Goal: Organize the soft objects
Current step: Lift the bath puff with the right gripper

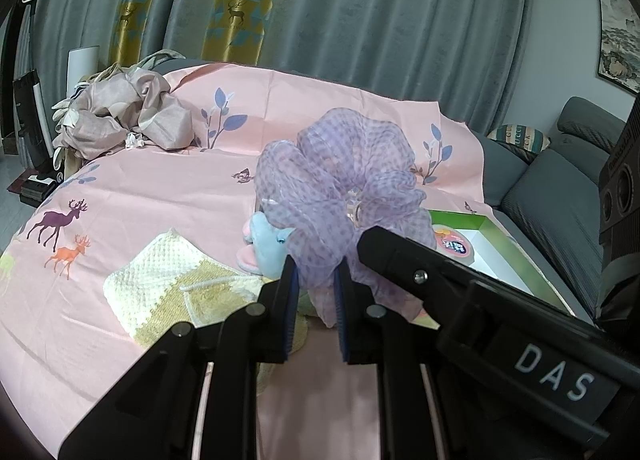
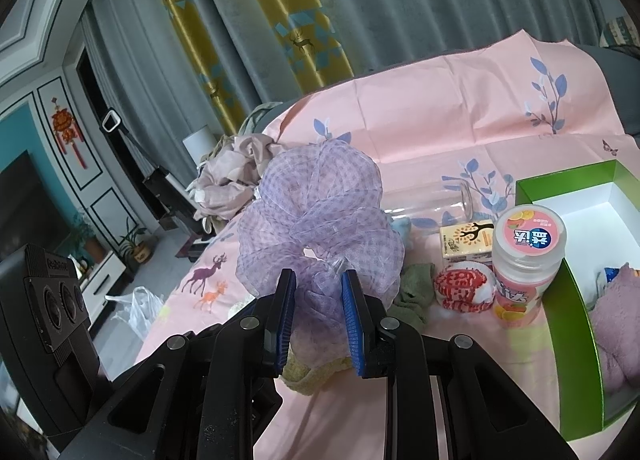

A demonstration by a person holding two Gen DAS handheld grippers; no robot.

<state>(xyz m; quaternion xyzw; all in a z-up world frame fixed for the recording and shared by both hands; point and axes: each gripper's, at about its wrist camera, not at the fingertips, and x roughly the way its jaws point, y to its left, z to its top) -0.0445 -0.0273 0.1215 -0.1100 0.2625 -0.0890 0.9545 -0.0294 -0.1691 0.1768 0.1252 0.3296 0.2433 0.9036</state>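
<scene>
Scrunchie point(image 2: 320, 216), lilac, is clamped by both left tongs point(image 1: 316, 292) and right tongs point(image 2: 318, 300); one purple plush point(image 2: 616, 324) lies in the green box point(image 2: 576, 332) at three o'clock; towel point(image 1: 160, 284) and sock point(image 2: 416, 292) remain.

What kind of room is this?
Probably a living room at home. There is a grey sofa with a cushion, long curtains across the back wall, and a dark TV screen with potted plants nearby.

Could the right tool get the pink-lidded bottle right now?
Probably not: the right tool is closed on the purple scrunchie, as is the left tool. The bottle stands unobstructed beside the green box.
</scene>
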